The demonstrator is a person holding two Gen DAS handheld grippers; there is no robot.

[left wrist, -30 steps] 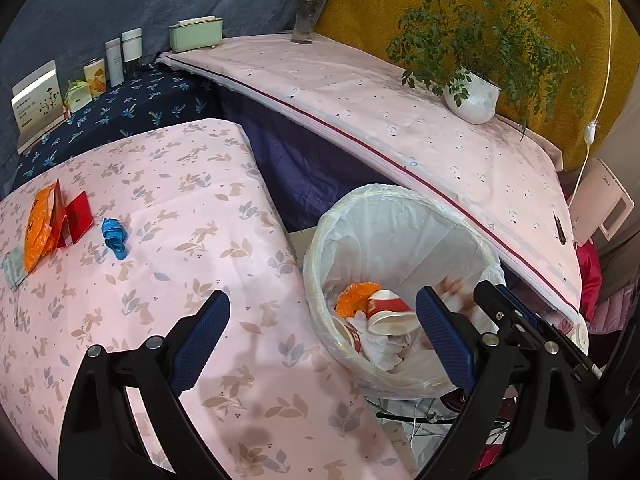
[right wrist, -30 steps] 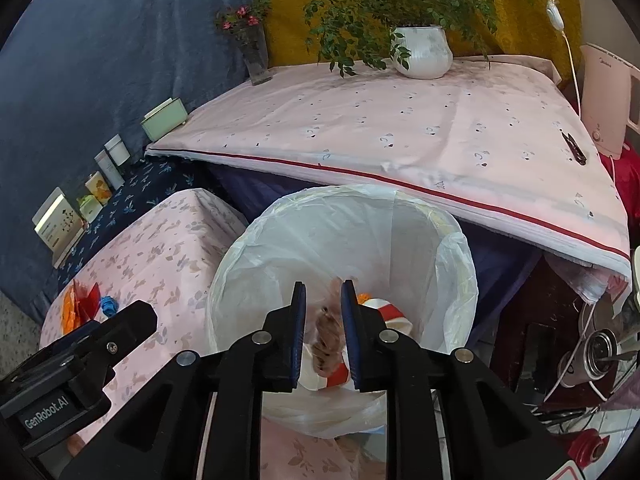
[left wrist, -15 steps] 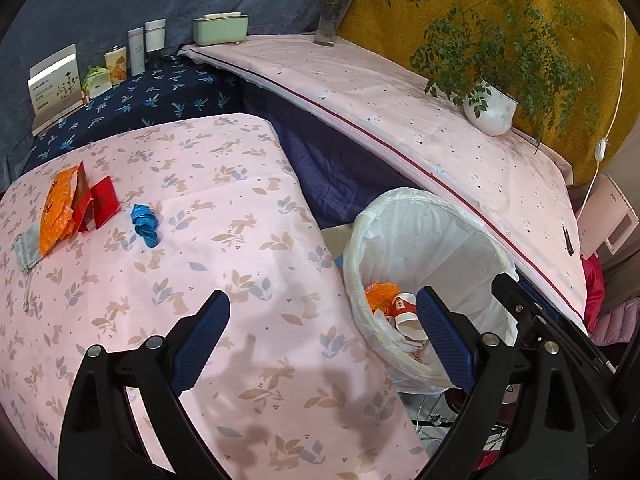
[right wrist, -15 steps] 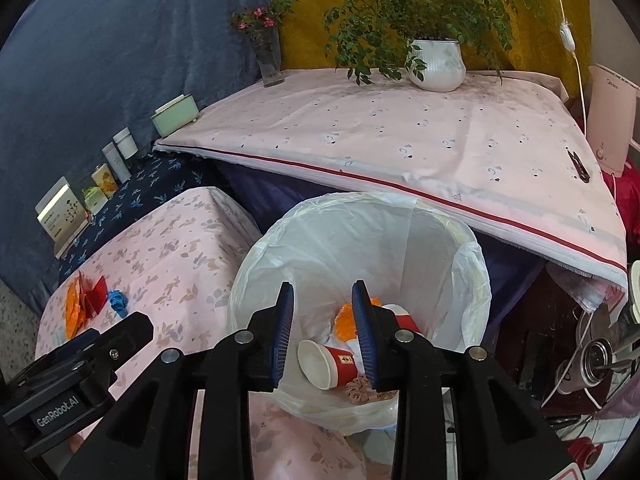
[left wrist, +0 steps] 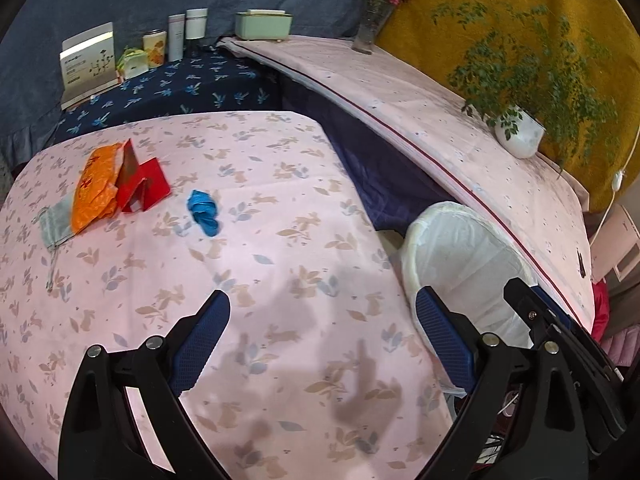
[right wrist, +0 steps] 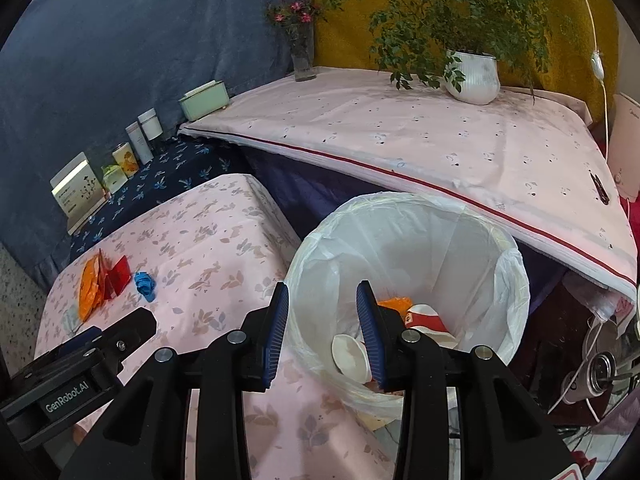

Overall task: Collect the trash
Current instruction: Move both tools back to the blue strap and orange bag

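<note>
On the pink leaf-print bench (left wrist: pixel 280 248) lie a crumpled orange wrapper (left wrist: pixel 94 190), red packet (left wrist: pixel 144 184) and blue scrap (left wrist: pixel 204 208), the left tool (left wrist: pixel 320 340) gaping empty above, while the right tool (right wrist: pixel 322 332), jaws opening on nothing, hangs over the white-lined bin (right wrist: pixel 508 280) holding paper cups (right wrist: pixel 352 354).
</note>
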